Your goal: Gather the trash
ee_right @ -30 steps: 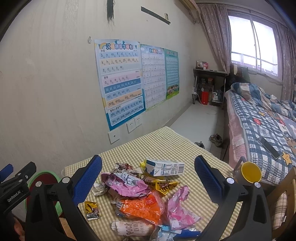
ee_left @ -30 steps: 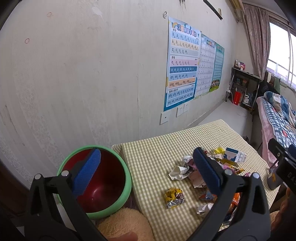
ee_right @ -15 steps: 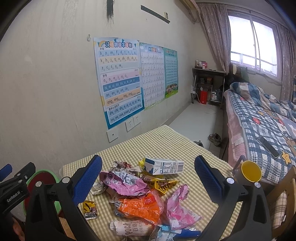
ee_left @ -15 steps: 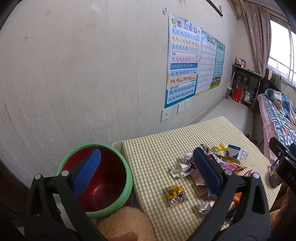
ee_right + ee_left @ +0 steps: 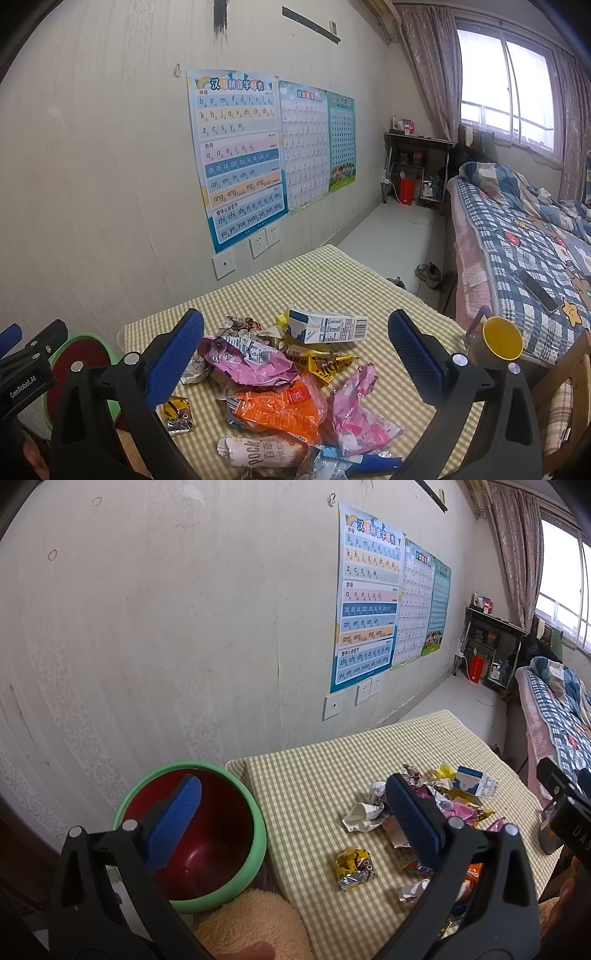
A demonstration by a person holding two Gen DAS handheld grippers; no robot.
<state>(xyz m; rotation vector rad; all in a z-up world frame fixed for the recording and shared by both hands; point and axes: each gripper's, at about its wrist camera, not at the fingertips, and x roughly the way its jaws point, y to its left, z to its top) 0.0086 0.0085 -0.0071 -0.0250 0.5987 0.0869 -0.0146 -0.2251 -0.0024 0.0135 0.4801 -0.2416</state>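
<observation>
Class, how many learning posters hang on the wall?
3, side by side: the pinyin chart nearest, a pale grid chart beside it, and a teal chart farthest. None look hidden.

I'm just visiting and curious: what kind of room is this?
Most likely a bedroom in a home, perhaps a child's. A bed with a patchwork quilt stands by the window, children's pinyin charts hang on the wall, and snack wrappers litter a checked table.
</observation>
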